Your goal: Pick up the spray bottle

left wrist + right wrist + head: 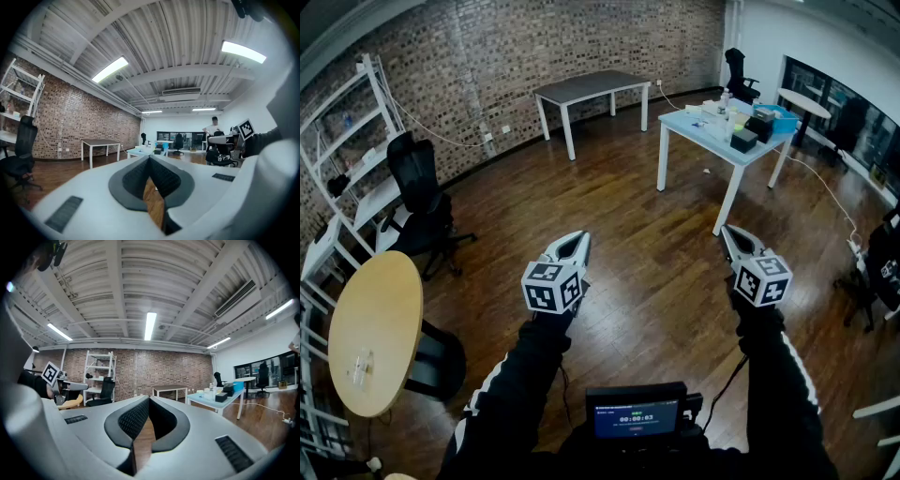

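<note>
The left gripper (579,238), a white-shelled tool with black ribbed pads and a marker cube at its back, has its jaws brought together at the tips. Nothing is between them, and only brown wooden plank floor (609,216) shows through the slit behind the tips in the left gripper view (150,158). The right gripper (727,231), of the same make, is likewise fully closed and empty, its pads meeting at the front in the right gripper view (149,399). Each is held out roughly level over the bare floor on a black-sleeved arm and touches nothing. The two are well apart from each other, each marker cube showing at the edge of the other's view. Well ahead of both grippers, a little to the right of the right one, stands a pale blue rectangular table (694,131) on white legs, with boxes and small items on top. Among them at the far side is a slim whitish bottle, apparently the spray bottle (725,97), far out of reach of either gripper. It stands upright with its long axis vertical, but it is too small to tell which way its nozzle points. Ahead and left of the left gripper is a dark-topped rectangular table (591,86) against the brick wall.
</note>
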The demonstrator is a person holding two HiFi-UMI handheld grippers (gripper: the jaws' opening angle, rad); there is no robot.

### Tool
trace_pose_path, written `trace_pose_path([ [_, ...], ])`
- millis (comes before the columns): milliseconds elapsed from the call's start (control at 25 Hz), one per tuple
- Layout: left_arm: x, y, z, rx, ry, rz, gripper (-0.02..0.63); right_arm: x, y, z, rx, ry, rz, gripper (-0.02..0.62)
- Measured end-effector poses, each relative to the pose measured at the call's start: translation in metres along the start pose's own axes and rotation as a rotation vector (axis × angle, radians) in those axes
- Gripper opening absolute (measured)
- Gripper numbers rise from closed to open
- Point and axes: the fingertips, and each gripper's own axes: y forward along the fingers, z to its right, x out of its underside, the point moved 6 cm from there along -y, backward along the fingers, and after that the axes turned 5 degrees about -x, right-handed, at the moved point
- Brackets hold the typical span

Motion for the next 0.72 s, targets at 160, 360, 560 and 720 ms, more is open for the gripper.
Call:
trace_pose_path([
  [160, -0.006, 0.019, 0.013, 0.076, 0.033, 0.039, 0.000, -0.016, -0.008, 0.010, 0.048, 0.016, 0.040, 0.005],
  [360, 0.001, 0.077, 0.069, 0.260, 0.049, 0.062, 0.000, -0.017, -0.056, 0.047, 0.189, 0.014, 0.069, 0.005],
  [560, 0.003, 0.107, 0.227, 0.428, 0.059, 0.060, 0.000, -0.021, -0.212, 0.109, 0.343, 0.017, 0.076, 0.005],
  [720, 0.003, 0.120, 0.429, 0.570, 0.067, 0.093, 0.000, -0.021, -0.403, 0.190, 0.484, 0.009, 0.132, 0.005],
])
